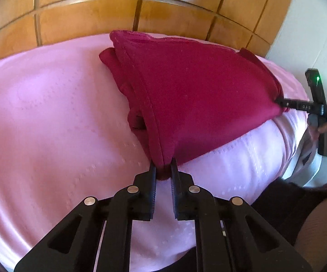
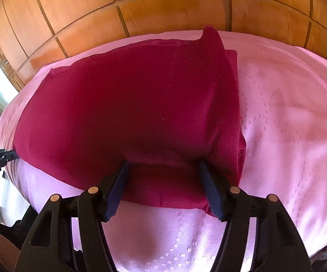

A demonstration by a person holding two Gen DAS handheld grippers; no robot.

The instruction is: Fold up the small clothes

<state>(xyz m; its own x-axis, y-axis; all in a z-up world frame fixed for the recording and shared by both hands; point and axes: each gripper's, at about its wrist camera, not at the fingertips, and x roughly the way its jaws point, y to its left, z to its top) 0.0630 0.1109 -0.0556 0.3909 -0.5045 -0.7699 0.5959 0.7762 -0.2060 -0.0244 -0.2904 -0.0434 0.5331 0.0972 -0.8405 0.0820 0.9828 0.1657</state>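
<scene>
Crimson fabric, a small garment (image 1: 193,95), is lying on the pink bedspread (image 1: 50,113) of a bed, in front of a wooden panelled wall (image 1: 90,15), its far edge near that wall and its near edge facing both hands. The left tongs (image 1: 163,167) are pinching one near corner, narrow and clamped on the hem. The right tongs (image 2: 163,170) are standing wide, the cloth's near edge lying between the pads (image 2: 118,188), which do not seem to be pressing on it. The garment's long axis is running from one pair of tongs to the other, so each hand is sitting at its own end. A fold away from the person, I judge, is depending on the right side closing first.
</scene>
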